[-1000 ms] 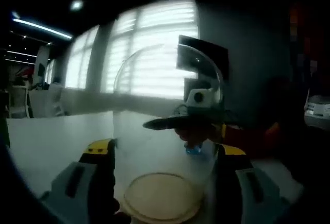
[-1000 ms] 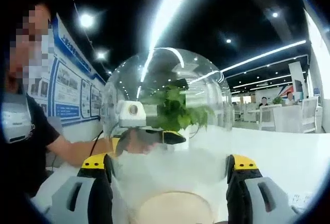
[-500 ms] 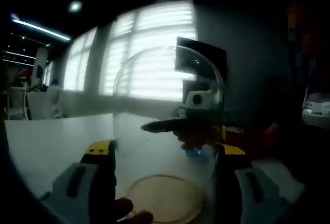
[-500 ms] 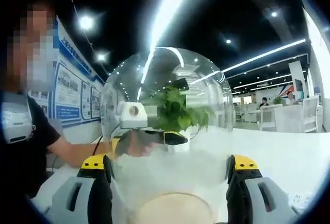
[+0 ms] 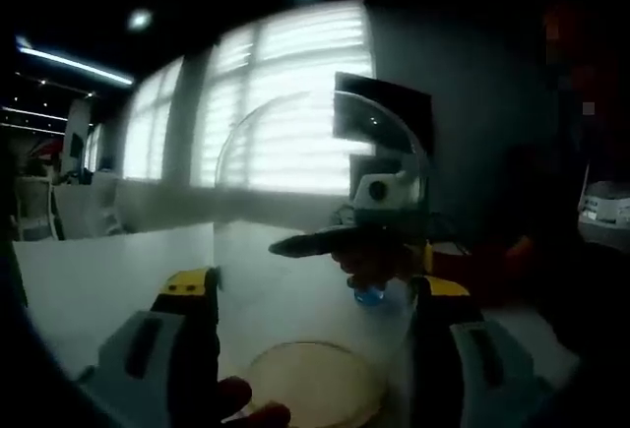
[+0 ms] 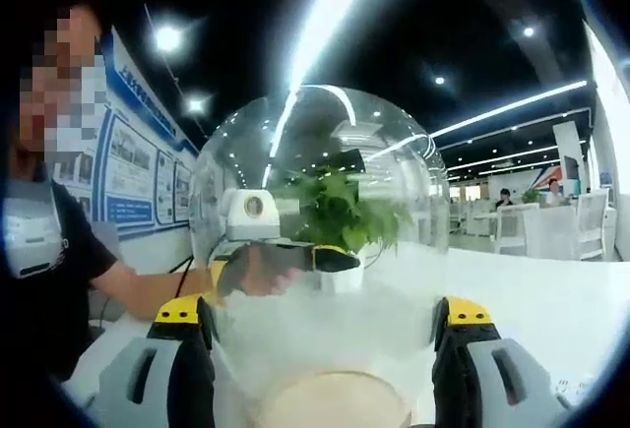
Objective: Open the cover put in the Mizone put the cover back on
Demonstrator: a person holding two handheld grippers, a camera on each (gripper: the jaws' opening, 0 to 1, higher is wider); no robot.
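A clear glass dome cover (image 5: 295,182) stands between the yellow-tipped jaws of my left gripper (image 5: 315,285), which press on its two sides. Below it lies a round wooden base (image 5: 313,394). Through the glass I see my right gripper (image 5: 379,241) on the far side, with a small blue thing (image 5: 369,295) under it. In the right gripper view the same glass dome cover (image 6: 325,152) sits between the jaws of my right gripper (image 6: 320,310), above the wooden base (image 6: 335,403). My left gripper (image 6: 281,256) shows through the glass, held by a person's hand.
A white table (image 5: 89,280) spreads to the left, with bright blinds behind it. A person (image 6: 49,251) stands at the left of the right gripper view. A green plant (image 6: 345,212) shows through the dome, and white chairs (image 6: 536,226) stand far right.
The dome sits a little higher in both views and the wooden base a little lower in the left gripper view. Both grippers keep their hold.
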